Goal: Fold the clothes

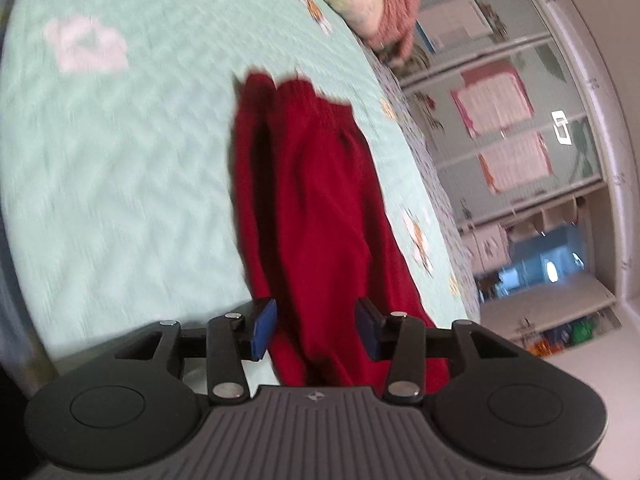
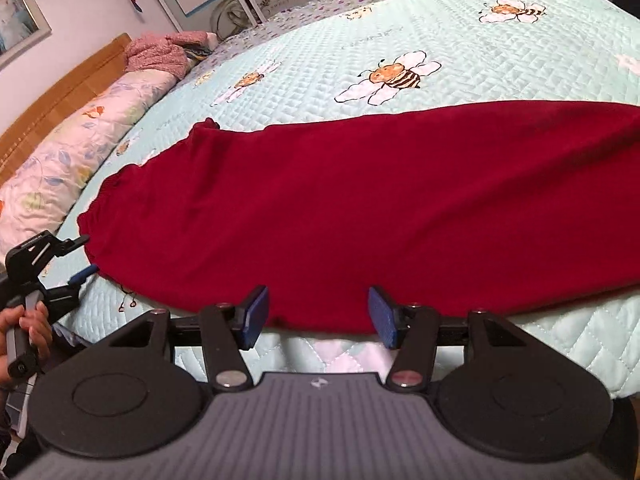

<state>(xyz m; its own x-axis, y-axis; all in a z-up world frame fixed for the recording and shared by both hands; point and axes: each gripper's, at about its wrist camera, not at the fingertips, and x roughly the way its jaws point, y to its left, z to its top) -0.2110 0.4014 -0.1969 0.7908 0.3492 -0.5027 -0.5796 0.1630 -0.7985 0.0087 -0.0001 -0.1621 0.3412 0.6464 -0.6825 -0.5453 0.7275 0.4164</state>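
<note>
A dark red garment [image 2: 360, 208] lies spread flat on the mint quilted bedspread [image 2: 460, 52], its gathered waistband end at the left. My right gripper [image 2: 318, 316] stands open at the garment's near edge, with the hem between its blue pads [image 2: 256, 312] and no squeeze on it. In the blurred left wrist view the red garment [image 1: 316, 184] runs away from my left gripper [image 1: 316, 328], which is open with the cloth lying between its pads. The right wrist view also shows the left gripper [image 2: 82, 258] at the waistband corner, held by a hand [image 2: 32, 328].
A floral rolled quilt [image 2: 80, 132] and a pink knitted bundle [image 2: 160, 52] lie along the wooden headboard [image 2: 52, 96]. Glass wardrobe doors [image 1: 500, 120] stand beyond the bed's far edge. The bedspread's near edge [image 2: 580, 344] drops off just under the right gripper.
</note>
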